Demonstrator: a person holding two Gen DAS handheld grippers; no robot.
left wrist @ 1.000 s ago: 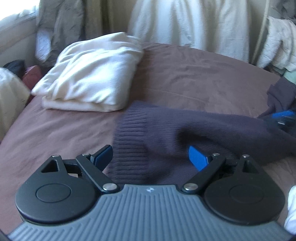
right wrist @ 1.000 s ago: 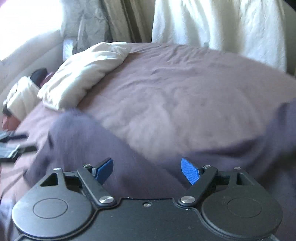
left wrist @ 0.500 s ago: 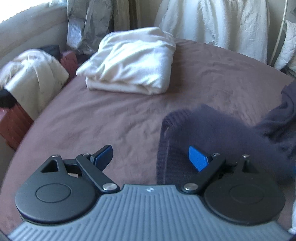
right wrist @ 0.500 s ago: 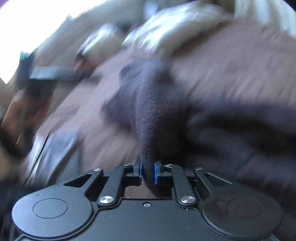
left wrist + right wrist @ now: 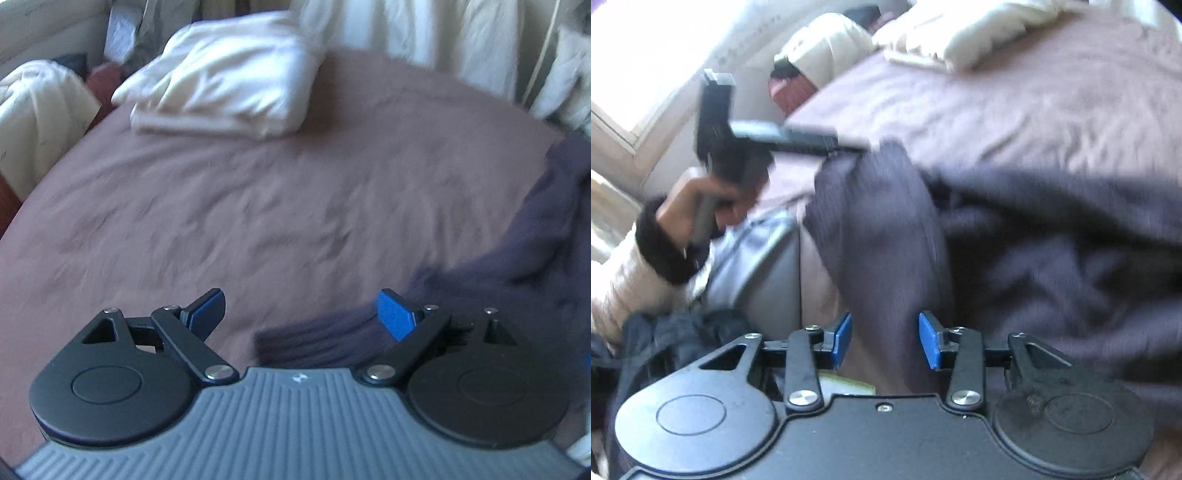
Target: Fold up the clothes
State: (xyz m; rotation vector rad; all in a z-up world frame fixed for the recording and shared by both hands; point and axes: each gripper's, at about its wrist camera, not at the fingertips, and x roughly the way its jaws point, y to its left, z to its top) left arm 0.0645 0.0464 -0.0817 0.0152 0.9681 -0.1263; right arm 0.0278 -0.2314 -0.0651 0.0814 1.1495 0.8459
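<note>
Left wrist view: the left gripper (image 5: 301, 314) hangs wide over the brown bedspread (image 5: 258, 192), nothing clamped — the dark purple knitted sweater (image 5: 498, 280) trails toward the bed's right edge.

Right wrist view: the right gripper (image 5: 885, 341) is opening, sweater sleeve (image 5: 882, 236) loose between the blue pads (image 5: 929, 339), left hand (image 5: 698, 206) beyond.

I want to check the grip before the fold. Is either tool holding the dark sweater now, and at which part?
Neither. The right tool is opening, its pads off the dark sweater lying between them. The left tool is wide open beside its hem.
</note>
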